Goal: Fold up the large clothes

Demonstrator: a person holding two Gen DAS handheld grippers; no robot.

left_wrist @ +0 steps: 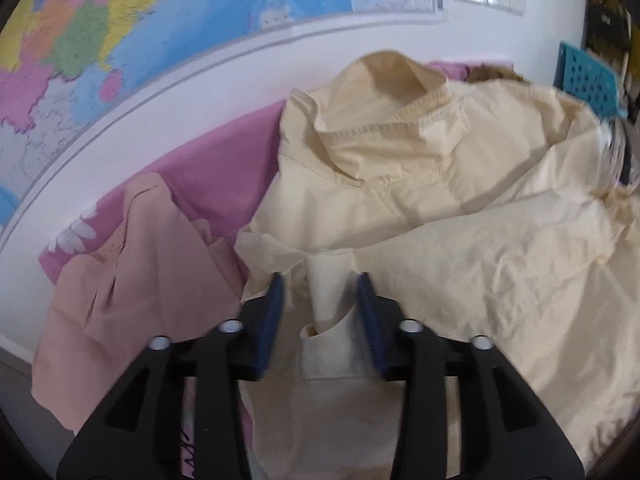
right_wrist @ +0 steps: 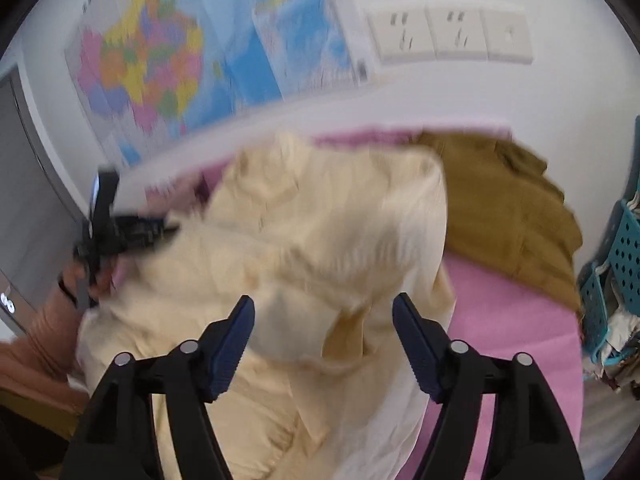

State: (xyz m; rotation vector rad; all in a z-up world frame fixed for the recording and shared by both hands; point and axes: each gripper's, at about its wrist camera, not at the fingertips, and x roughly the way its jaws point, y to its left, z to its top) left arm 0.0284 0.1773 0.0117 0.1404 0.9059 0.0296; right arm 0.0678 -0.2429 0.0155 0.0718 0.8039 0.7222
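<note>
A cream shirt (left_wrist: pixel 420 184) lies crumpled on a pink sheet (left_wrist: pixel 216 172), collar up toward the wall. My left gripper (left_wrist: pixel 320 284) has its jaws partly apart, with a band of the shirt's cream fabric between the blue pads; they do not visibly press it. In the right wrist view the same cream shirt (right_wrist: pixel 312 248) fills the middle, blurred. My right gripper (right_wrist: pixel 323 310) is wide open above it and holds nothing. The left gripper (right_wrist: pixel 108 224) shows at the far left of that view, at the shirt's edge.
A peach garment (left_wrist: pixel 132 280) lies left of the shirt. A mustard-brown garment (right_wrist: pixel 508 200) lies at the back right on the pink sheet (right_wrist: pixel 508 320). A teal perforated basket (right_wrist: pixel 624 248) stands at the right. A map (left_wrist: pixel 120 32) and wall sockets (right_wrist: pixel 448 36) are behind.
</note>
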